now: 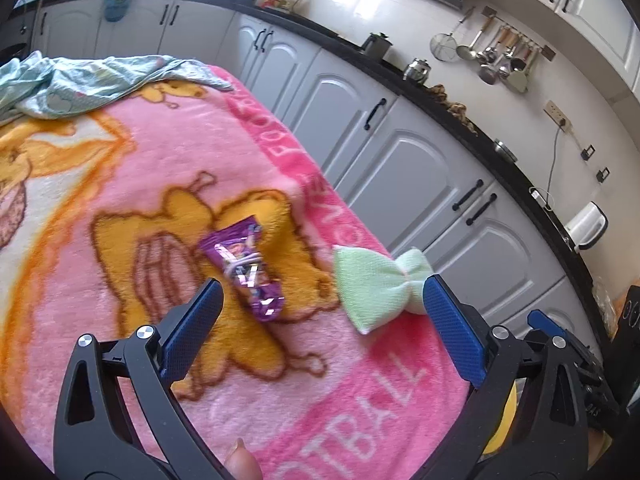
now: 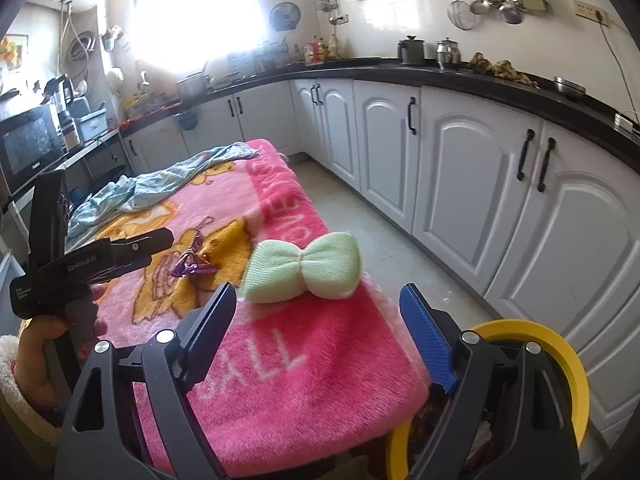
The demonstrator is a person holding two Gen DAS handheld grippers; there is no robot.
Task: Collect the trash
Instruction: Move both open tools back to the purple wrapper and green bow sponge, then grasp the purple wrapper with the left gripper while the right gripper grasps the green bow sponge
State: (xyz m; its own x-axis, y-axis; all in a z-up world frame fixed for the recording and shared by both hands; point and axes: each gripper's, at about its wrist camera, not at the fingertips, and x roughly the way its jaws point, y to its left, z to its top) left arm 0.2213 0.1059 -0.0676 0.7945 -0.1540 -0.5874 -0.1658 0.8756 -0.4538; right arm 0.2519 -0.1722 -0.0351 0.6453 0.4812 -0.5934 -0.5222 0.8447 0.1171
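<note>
A crumpled purple foil wrapper lies on the pink blanket-covered table, just beyond the left finger of my left gripper, which stands open and empty above the blanket. To the wrapper's right sits a pale green bow-shaped cloth, close to the table's right edge. In the right wrist view my right gripper is open with nothing between its pads, and the green bow lies just ahead of it. The wrapper lies further left, under the left gripper held by a hand.
A yellow-rimmed bin stands below the table's near right corner. A light blue cloth is heaped at the table's far end. White cabinets line the right side across a strip of floor. A microwave stands at left.
</note>
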